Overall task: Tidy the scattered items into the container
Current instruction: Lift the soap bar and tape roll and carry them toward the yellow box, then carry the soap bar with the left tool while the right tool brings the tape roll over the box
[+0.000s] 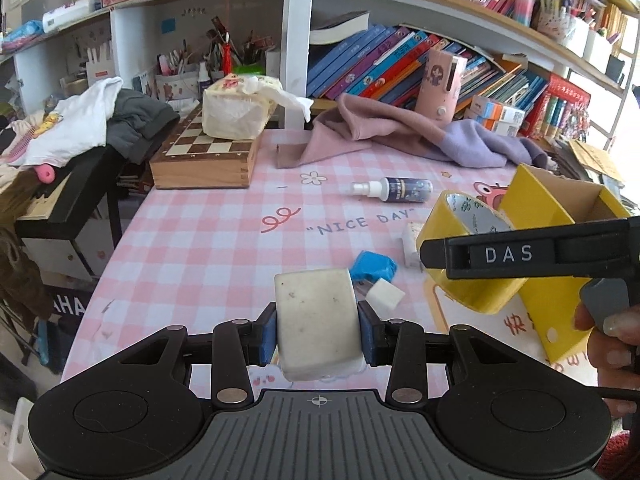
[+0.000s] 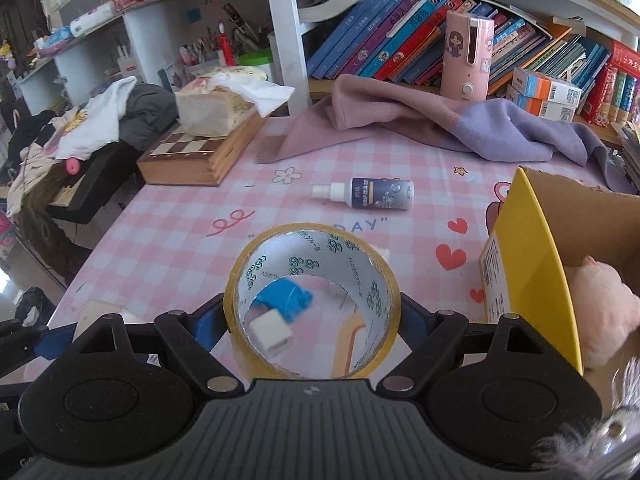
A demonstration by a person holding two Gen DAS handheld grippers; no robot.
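While my left gripper (image 1: 318,330) is clamped on a white block (image 1: 316,320) — blue pads pressing both its sides, lifted above the pink checked tablecloth (image 1: 192,248) — my right gripper (image 2: 312,320) grips a roll of yellow tape (image 2: 312,300), fingers closed against its outer rim, the ring's opening facing the camera. Seen from the left wrist, the tape (image 1: 464,256) hangs just beside the yellow cardboard box (image 1: 560,216), which stands at the table's right side. A pink plush toy (image 2: 600,312) lies inside the box (image 2: 536,264). Still on the cloth: a blue item (image 1: 374,266) with a small white cube (image 1: 385,295) touching it, and a spray bottle (image 1: 394,189) lying on its side farther back, well apart from the box.
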